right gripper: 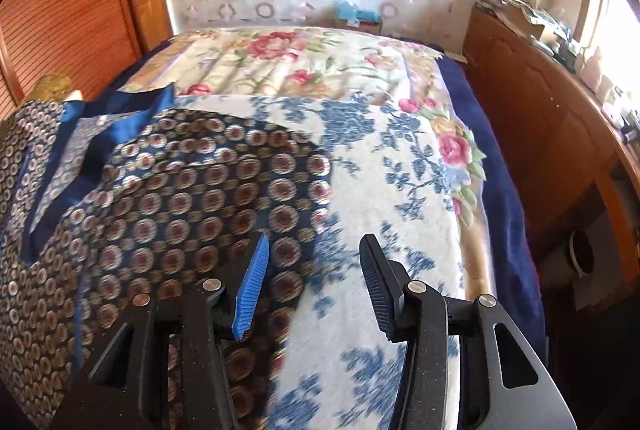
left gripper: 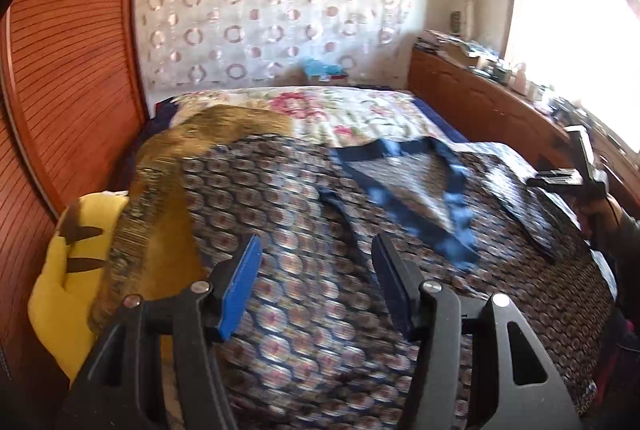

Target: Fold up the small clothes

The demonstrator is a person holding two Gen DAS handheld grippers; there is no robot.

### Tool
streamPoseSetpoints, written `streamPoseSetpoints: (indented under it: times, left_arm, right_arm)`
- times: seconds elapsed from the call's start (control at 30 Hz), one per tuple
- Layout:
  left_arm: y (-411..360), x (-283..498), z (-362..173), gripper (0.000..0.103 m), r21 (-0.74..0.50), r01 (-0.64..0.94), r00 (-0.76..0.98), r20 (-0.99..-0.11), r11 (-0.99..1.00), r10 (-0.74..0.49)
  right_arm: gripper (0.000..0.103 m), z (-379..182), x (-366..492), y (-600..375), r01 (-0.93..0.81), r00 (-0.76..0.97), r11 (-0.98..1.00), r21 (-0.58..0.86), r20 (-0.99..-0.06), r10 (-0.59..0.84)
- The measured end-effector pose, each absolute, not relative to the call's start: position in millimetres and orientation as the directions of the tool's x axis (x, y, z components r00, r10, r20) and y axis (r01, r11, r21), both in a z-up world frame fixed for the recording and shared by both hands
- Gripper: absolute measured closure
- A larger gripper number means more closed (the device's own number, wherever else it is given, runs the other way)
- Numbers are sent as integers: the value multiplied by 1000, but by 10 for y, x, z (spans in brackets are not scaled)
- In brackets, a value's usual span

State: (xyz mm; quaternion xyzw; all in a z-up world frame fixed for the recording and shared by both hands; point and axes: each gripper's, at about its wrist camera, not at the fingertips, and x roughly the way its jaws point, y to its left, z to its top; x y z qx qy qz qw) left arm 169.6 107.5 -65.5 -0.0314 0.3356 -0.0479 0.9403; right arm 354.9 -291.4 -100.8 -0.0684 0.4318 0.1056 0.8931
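The dark-blue garment with round medallion print (left gripper: 320, 270) is spread on the bed – below both spread jaws, nothing being pinched.

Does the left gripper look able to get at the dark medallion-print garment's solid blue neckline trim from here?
Probably yes: the left gripper is open above the dark medallion-print garment, and the solid blue neckline trim lies uncovered ahead.
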Motion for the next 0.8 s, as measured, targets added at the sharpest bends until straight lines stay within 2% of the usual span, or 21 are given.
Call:
streamPoseSetpoints:
  times: [0.47, 0.73, 0.8]
  left_arm:
    - [1632, 2248, -813, 47, -62, -30, 692, -721, 998, -24]
    - [1797, 2463, -897, 47, -152, -36, 657, -749, 988, -91]
    - [1778, 2496, -886, 52, -154, -22, 658, -746, 988, -102]
  right_arm:
    - [48, -1117, 3552, -2971, -252, 612, 968, -11, -777, 151]
    - [46, -1127, 3556, -2972, -250, 613, 968, -15, -776, 147]
    - [46, -1126, 3556, -2969, -250, 613, 968, -15, -776, 147]
